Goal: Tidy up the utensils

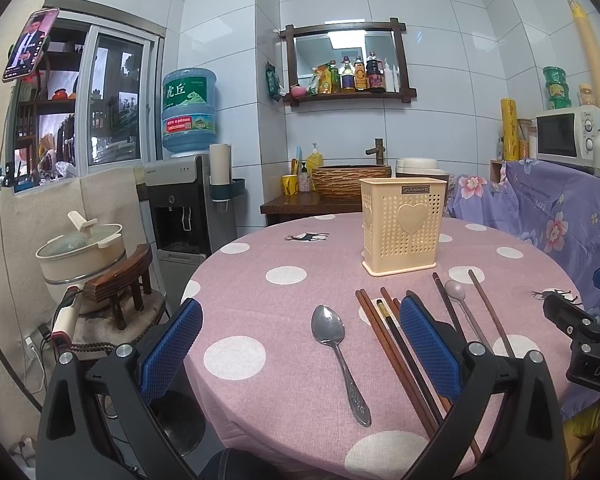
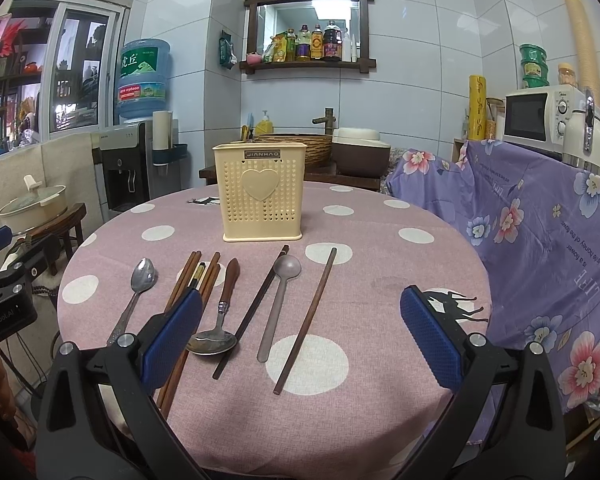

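While the left tool hangs released over the near edge of the round bench, its blue pads spread wide and holding nothing, a steel spoon lies flat between them, bowl toward the far edge. Brown chopsticks lie just beside it, partly behind the right-hand pad, and a cream perforated holder stands upright nearer the far edge. From the right wrist, the right tool is likewise released and empty above the near edge. The holder stands toward the far edge, and the utensils lie in a row between it and the tool: steel spoon, bundled chopsticks, a wooden-handled spoon with its bowl nearest, a dark chopstick, a grey plastic spoon, and a lone brown chopstick, apart from the rest.
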A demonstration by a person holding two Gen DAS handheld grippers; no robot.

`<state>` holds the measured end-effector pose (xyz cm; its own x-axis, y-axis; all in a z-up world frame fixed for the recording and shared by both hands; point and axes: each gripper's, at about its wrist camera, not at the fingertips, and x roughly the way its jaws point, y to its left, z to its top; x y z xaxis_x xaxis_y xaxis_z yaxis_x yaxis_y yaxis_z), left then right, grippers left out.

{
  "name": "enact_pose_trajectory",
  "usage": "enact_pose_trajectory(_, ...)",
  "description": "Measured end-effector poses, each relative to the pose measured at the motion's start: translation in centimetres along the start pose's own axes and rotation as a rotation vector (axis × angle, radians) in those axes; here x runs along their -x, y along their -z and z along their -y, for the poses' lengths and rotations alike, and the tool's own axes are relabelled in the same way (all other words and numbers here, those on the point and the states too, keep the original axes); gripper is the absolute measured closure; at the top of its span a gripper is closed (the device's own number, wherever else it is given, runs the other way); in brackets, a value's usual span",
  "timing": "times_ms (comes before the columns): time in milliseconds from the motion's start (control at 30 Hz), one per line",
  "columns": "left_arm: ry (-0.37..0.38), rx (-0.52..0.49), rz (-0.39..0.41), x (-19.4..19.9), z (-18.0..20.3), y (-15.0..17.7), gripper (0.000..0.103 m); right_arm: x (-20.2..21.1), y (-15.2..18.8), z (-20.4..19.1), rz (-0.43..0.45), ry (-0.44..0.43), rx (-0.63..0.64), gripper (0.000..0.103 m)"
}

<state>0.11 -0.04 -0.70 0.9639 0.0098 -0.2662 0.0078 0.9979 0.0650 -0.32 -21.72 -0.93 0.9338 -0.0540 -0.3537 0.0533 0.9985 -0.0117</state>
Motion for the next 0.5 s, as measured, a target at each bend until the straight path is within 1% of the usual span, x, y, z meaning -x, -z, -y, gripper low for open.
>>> enact_pose_trajectory(333, -0.001, 0.0, -0.002, -0.04, -0.02, 0.12, 0.005, -0.05, 0.16, -0.06, -0.003, 0.0, 0.0, 0.005)
enact_pose_trajectory(500, -0.004, 0.001, -0.006, -0.12, -0.14, 0.7, 0.005, -0.12, 0.17, -0.07, -0.006, -0.001, 0.0, 0.005)
